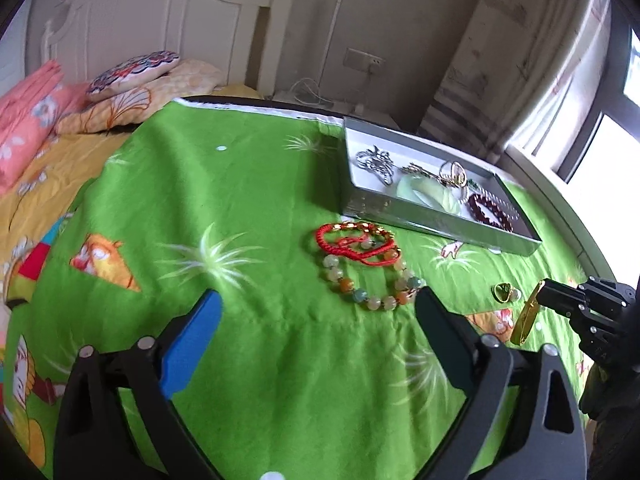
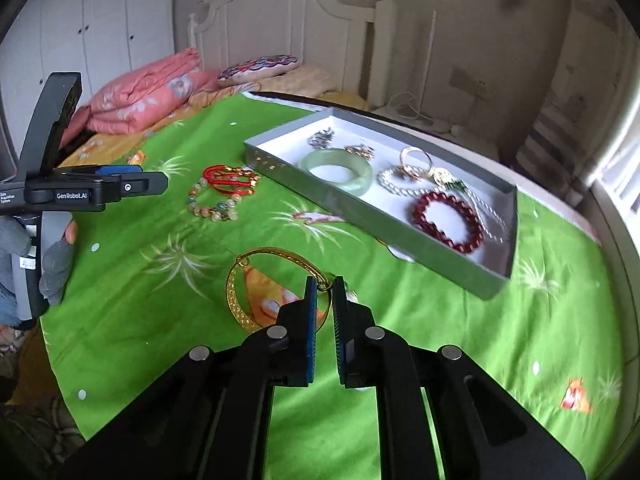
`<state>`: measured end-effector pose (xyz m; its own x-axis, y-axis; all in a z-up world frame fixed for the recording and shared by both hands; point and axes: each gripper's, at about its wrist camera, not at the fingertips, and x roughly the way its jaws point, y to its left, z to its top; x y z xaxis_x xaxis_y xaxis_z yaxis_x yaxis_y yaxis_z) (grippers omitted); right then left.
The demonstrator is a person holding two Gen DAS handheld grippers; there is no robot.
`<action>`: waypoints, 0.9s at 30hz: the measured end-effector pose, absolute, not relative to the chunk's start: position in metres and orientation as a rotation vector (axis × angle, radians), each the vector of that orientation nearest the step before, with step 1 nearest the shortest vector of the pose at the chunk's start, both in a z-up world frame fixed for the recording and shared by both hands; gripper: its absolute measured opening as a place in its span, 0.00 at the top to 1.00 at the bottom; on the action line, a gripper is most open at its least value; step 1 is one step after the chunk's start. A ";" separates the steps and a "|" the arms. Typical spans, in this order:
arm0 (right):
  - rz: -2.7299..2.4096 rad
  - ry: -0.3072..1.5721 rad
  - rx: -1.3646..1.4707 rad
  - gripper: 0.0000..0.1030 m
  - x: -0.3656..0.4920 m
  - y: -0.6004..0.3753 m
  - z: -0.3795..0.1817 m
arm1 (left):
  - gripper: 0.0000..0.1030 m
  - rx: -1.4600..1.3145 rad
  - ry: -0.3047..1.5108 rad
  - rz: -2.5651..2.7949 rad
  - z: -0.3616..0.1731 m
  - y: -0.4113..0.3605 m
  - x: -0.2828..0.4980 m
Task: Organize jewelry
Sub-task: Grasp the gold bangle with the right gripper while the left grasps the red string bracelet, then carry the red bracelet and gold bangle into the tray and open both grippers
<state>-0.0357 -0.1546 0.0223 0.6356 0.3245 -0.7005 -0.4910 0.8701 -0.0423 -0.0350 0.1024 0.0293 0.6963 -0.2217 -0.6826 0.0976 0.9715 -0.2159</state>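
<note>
My right gripper (image 2: 325, 286) is shut on a gold bangle (image 2: 244, 296) and holds it just above the green cloth; it also shows in the left wrist view (image 1: 525, 318). My left gripper (image 1: 318, 304) is open and empty, just short of a pastel bead bracelet (image 1: 370, 284) tangled with a red cord bracelet (image 1: 352, 242). The grey tray (image 2: 372, 216) holds a jade bangle (image 2: 340, 168), a dark red bead bracelet (image 2: 448, 220), rings and chains. A small green-stone ring (image 1: 505, 292) lies on the cloth.
A green patterned cloth (image 1: 248, 208) covers the round table. A bed with pink quilt (image 2: 148, 88) and pillows stands behind. A window (image 1: 600, 152) lies to the right. The left gripper shows at left in the right wrist view (image 2: 136, 186).
</note>
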 end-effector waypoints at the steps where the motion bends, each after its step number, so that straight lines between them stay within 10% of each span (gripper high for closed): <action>1: 0.469 0.753 -0.230 0.90 -0.035 -0.156 0.020 | 0.10 -0.162 0.788 -0.188 0.030 0.098 -0.031; 8: 0.476 0.757 -0.171 0.90 -0.037 -0.167 0.016 | 0.49 0.027 0.812 -0.218 0.032 0.065 -0.005; 27: 0.486 0.757 -0.108 0.90 -0.036 -0.177 0.013 | 0.77 0.440 0.888 -0.371 0.015 0.023 0.025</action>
